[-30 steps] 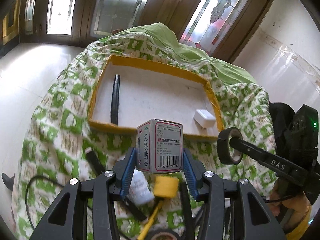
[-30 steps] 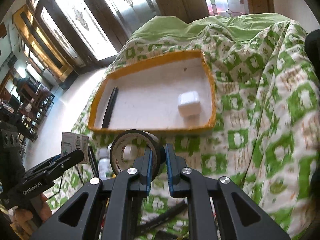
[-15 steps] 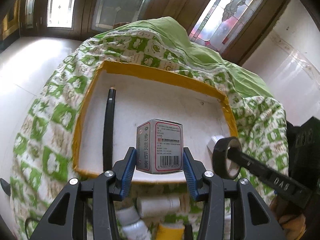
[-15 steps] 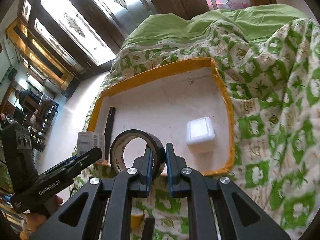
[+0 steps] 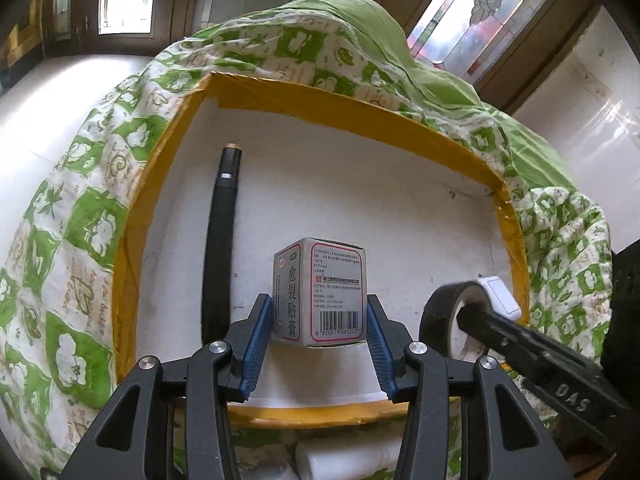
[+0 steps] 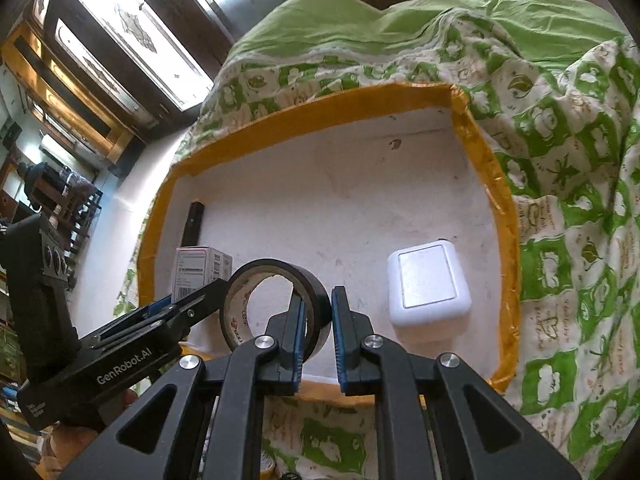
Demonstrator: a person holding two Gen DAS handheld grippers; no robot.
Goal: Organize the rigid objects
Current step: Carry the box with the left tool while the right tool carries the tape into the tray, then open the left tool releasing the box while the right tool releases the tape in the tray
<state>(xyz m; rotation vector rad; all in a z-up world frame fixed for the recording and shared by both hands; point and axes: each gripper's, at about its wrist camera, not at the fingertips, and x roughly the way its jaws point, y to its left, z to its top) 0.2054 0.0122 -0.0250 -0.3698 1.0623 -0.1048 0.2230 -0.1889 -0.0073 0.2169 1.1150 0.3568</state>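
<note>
My left gripper is shut on a small grey medicine box with a barcode, held over the near part of a white tray with a yellow rim. My right gripper is shut on the wall of a black tape roll, held over the tray's near edge. In the tray lie a black pen at the left and a white square charger at the right. The tape roll and the box each show in the other wrist view.
The tray sits on a green and white patterned quilt over a mound. White bottles lie on the quilt below the tray's near edge. Windows and a pale floor lie beyond.
Both grippers have moved forward from above the quilt to over the tray, carrying the box and the tape roll. The loose items on the quilt have dropped out of view.
</note>
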